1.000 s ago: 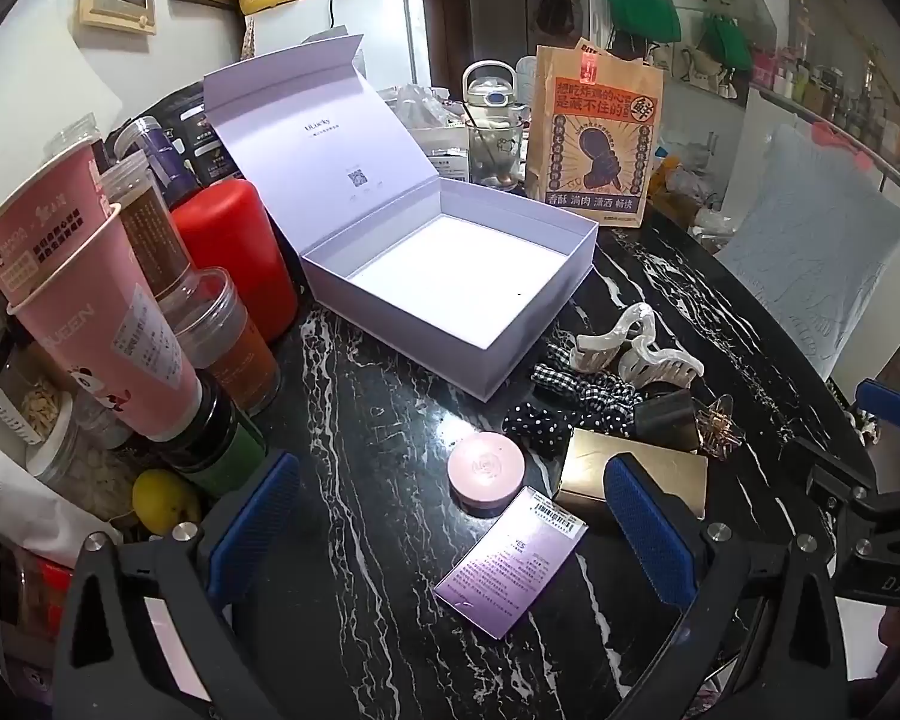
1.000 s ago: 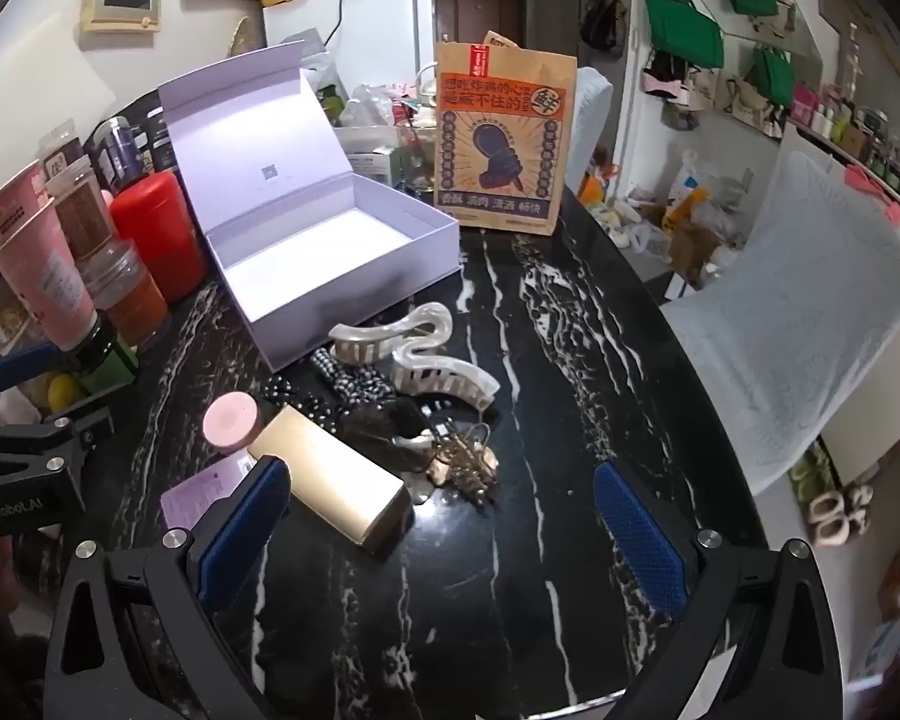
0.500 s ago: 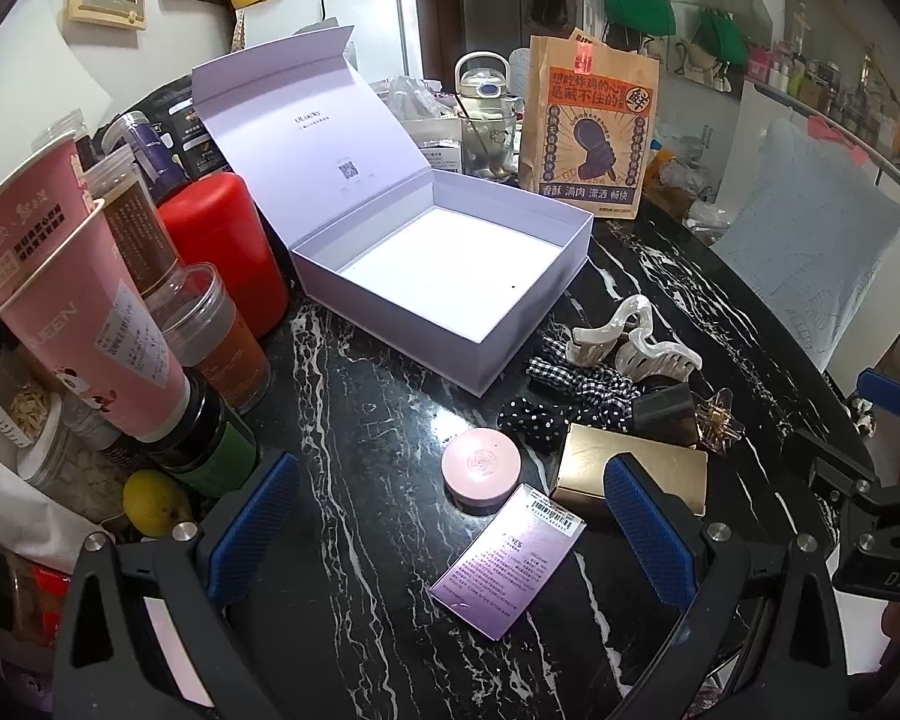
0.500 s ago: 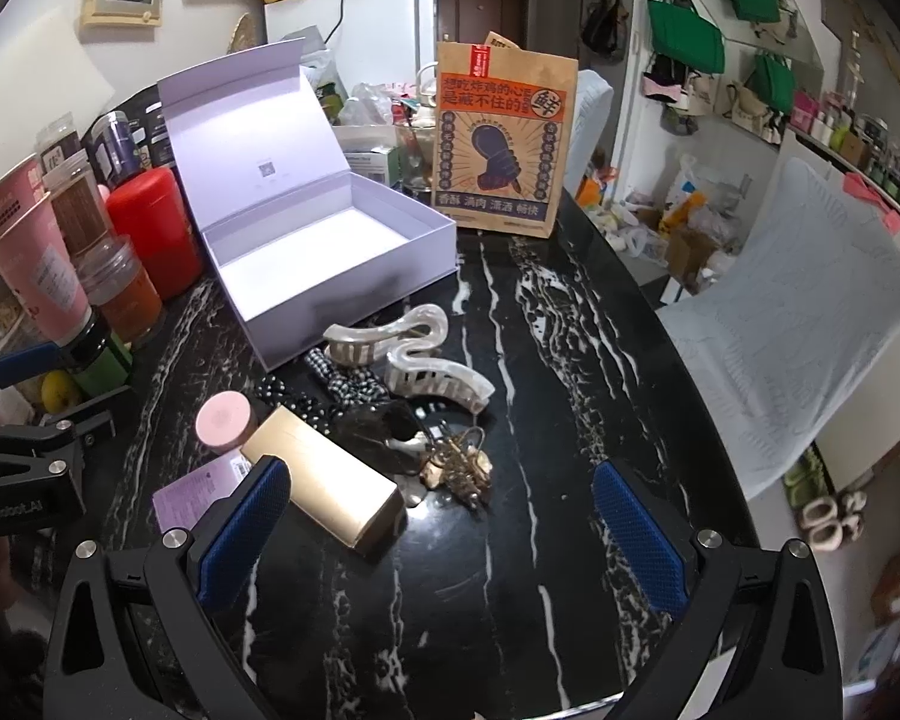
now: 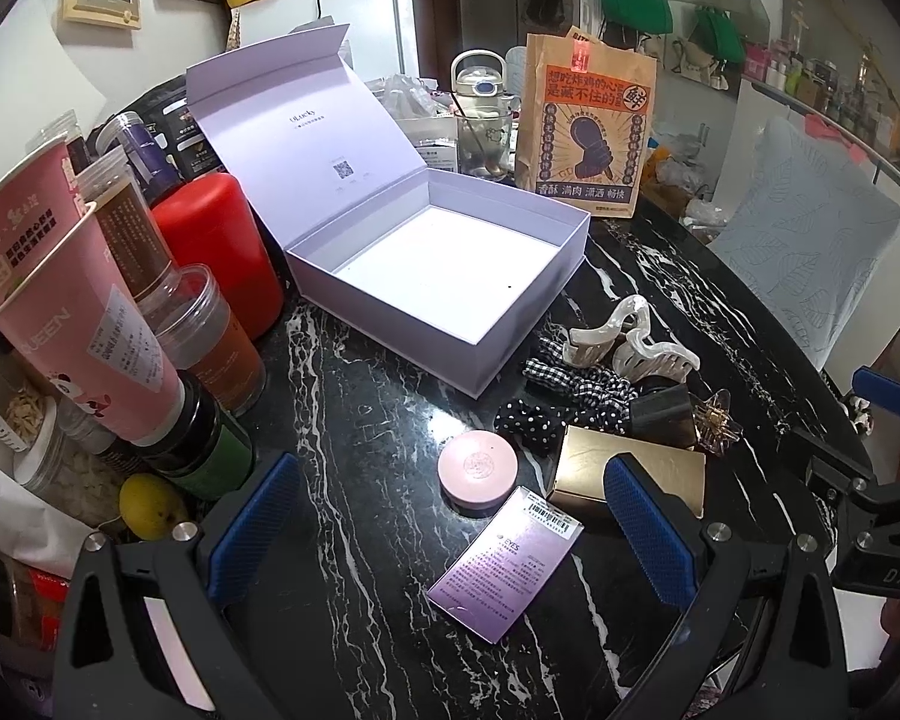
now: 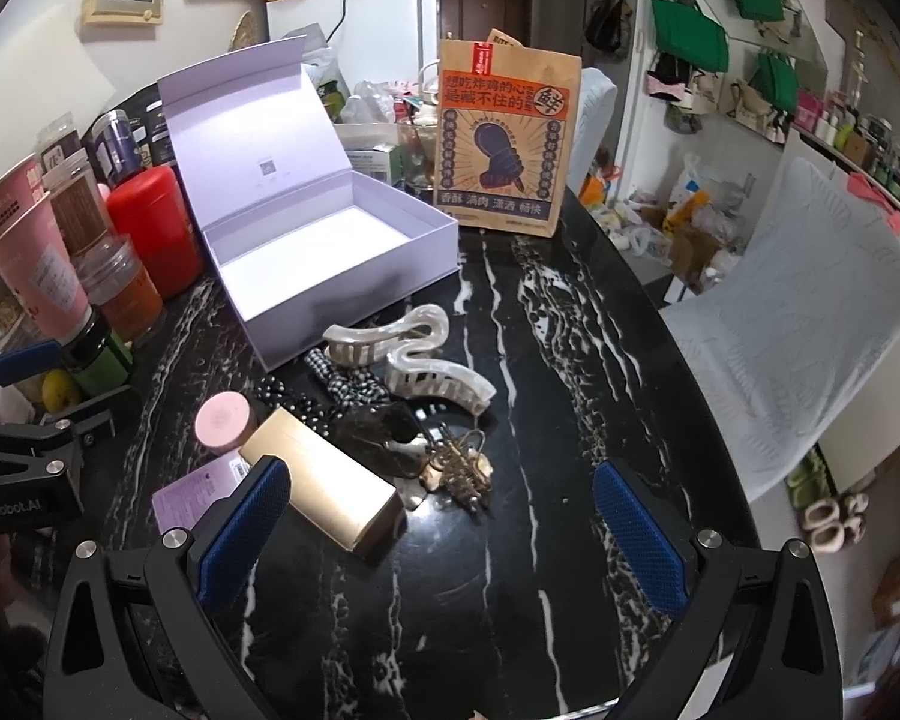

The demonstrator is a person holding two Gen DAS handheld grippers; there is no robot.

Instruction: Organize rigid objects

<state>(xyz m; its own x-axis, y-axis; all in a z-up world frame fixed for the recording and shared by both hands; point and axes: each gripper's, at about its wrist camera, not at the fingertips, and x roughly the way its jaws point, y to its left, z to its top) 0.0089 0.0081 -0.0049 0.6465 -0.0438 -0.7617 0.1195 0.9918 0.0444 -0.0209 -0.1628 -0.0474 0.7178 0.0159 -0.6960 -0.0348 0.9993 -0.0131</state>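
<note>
An open, empty lilac box (image 5: 450,276) (image 6: 324,258) with raised lid stands on the black marble table (image 5: 354,420). In front of it lie a round pink compact (image 5: 477,468) (image 6: 223,419), a gold box (image 5: 594,471) (image 6: 324,492), a purple card box (image 5: 504,564) (image 6: 195,495), two white claw clips (image 5: 630,348) (image 6: 414,354), checked and dotted scrunchies (image 5: 570,390), a dark clip and a gold clip (image 6: 459,468). My left gripper (image 5: 450,522) is open and empty above the compact and card box. My right gripper (image 6: 444,534) is open and empty near the gold box.
Pink cups (image 5: 60,312), a red canister (image 5: 216,252), jars and a lemon (image 5: 147,507) crowd the left edge. A paper food bag (image 5: 588,126) and a glass kettle (image 5: 480,114) stand behind the box. A chair with pale blue cushion (image 6: 798,312) is right of the table.
Both grippers have crept slightly forward toward the objects; everything on the table stays where it was, and both stay open.
</note>
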